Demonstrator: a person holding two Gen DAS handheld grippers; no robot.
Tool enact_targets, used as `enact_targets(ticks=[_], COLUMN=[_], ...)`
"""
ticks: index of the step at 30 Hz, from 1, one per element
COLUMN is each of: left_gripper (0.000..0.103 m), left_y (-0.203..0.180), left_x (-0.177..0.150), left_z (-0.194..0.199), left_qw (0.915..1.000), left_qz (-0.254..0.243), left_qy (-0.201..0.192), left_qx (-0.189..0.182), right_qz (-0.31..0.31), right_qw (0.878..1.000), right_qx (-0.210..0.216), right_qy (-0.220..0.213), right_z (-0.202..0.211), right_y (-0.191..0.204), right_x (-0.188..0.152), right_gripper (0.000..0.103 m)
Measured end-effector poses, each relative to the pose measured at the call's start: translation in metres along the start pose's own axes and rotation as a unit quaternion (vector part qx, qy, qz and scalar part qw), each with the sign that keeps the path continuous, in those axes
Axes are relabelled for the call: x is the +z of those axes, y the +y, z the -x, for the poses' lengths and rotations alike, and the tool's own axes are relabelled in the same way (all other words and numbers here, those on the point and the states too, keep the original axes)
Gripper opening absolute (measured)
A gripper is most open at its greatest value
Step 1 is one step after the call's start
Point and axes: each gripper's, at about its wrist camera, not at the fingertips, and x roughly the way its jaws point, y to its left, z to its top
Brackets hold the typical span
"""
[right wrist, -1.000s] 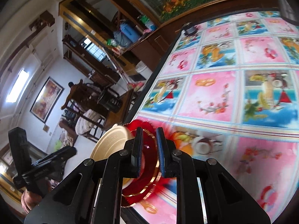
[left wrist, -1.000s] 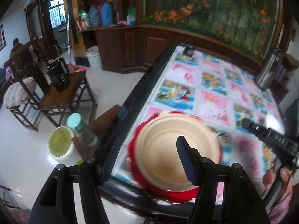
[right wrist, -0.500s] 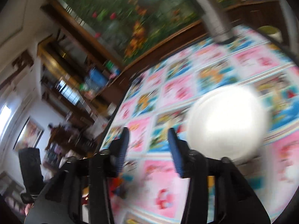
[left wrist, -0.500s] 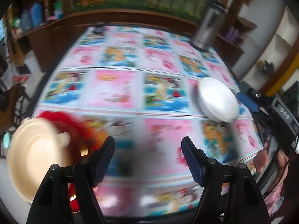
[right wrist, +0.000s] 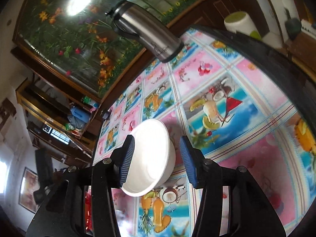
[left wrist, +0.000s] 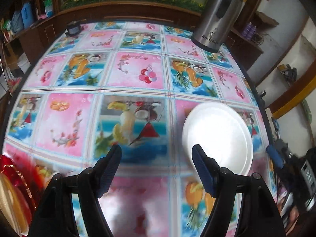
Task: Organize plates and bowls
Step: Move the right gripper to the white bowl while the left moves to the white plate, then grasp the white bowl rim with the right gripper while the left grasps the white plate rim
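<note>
A white bowl (left wrist: 218, 138) sits on the patterned tablecloth at the right of the left wrist view. It also shows in the right wrist view (right wrist: 151, 158), between my right gripper's open fingers. My right gripper (right wrist: 157, 162) is open with its jaws either side of the bowl's rim, not closed on it. My left gripper (left wrist: 157, 169) is open and empty above the cloth, just left of the bowl. A red plate (left wrist: 11, 175) with a cream bowl (left wrist: 11, 203) on it lies at the table's left edge.
A steel thermos jug (left wrist: 217, 17) stands at the far right of the table (left wrist: 138, 75); it also shows in the right wrist view (right wrist: 146, 33). A small dark object (left wrist: 73, 29) sits at the far left corner. Shelves and cabinets surround the table.
Both grippers have swung right from the red plate and cream bowl to the white bowl. My right gripper has opened and now straddles the white bowl.
</note>
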Motion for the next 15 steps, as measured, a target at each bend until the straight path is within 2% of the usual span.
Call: enact_targets(ticks=[7,15], left_gripper=[0.074,0.074], left_y=[0.001,-0.007], left_x=[0.012,0.014], left_z=[-0.019,-0.029], left_qw=[0.9996,0.9996], left_qz=[0.026,0.021], left_qy=[0.009,0.017], left_qx=[-0.007,-0.008], right_qz=[-0.014,-0.021], right_qw=[0.999,0.998], right_qx=[0.019,0.032], right_qy=[0.040,0.046], right_z=[-0.028,-0.039], right_y=[-0.010,-0.020], right_x=[-0.006,-0.009], right_gripper=[0.047,0.047])
